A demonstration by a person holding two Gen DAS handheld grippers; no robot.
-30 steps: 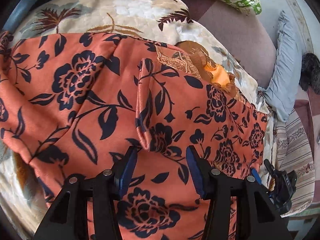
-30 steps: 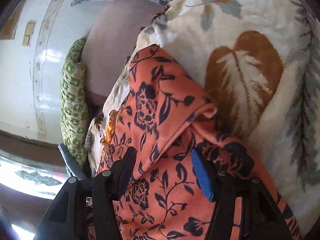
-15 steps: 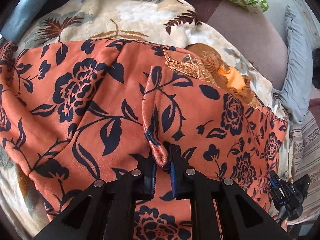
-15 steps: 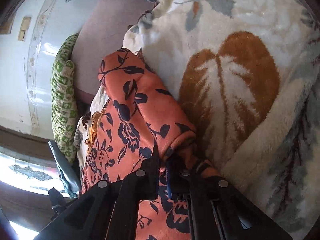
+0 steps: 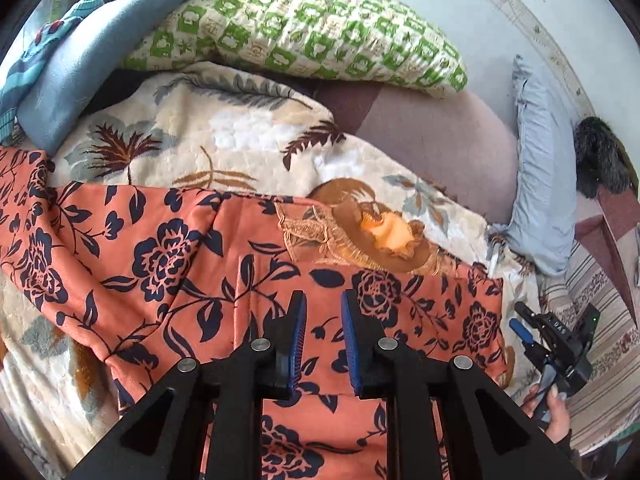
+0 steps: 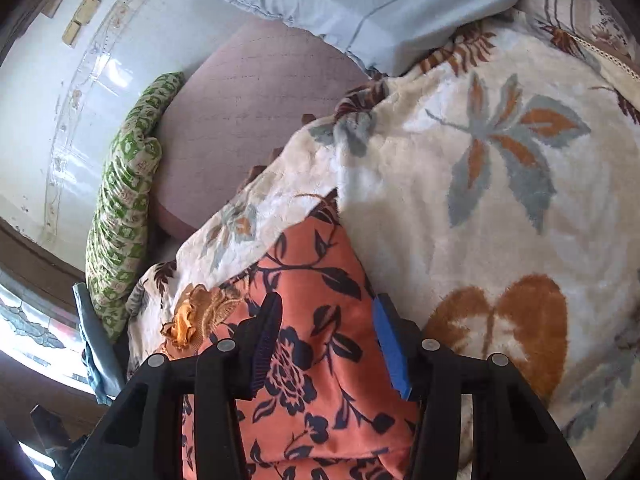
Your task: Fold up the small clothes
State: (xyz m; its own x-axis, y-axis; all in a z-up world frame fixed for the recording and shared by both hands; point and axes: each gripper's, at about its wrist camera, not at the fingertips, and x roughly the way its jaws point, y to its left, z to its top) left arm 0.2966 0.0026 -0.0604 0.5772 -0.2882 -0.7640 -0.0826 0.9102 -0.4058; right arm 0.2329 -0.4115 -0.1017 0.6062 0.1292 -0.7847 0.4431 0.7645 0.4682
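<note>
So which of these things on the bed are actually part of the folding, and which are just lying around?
Part of the job:
- orange floral garment
- left gripper, open above it
- right gripper, open above it

Just lying about:
- cream leaf-print blanket underneath
- green checked pillow
- pale blue pillow
- blue cloth

Left gripper [image 5: 323, 312] hangs over the orange floral garment [image 5: 160, 264], jaws just parted a little, nothing between them, cloth flat below. Straight ahead, past the garment's far edge, open cream blanket [image 5: 248, 136] to pass over. Beyond that, the green checked pillow [image 5: 304, 28] bars the way; ahead-left, a blue cushion [image 5: 92, 60] crowds in. To its right, the right gripper [image 5: 520, 330] occupies the garment's edge. From the right gripper's own view, its jaws have just opened wide, straddling the garment. Rightward lies broad bare blanket; ahead, a pale blue pillow [image 6: 380, 4]; left, the green pillow against the wall [image 6: 44, 92].
</note>
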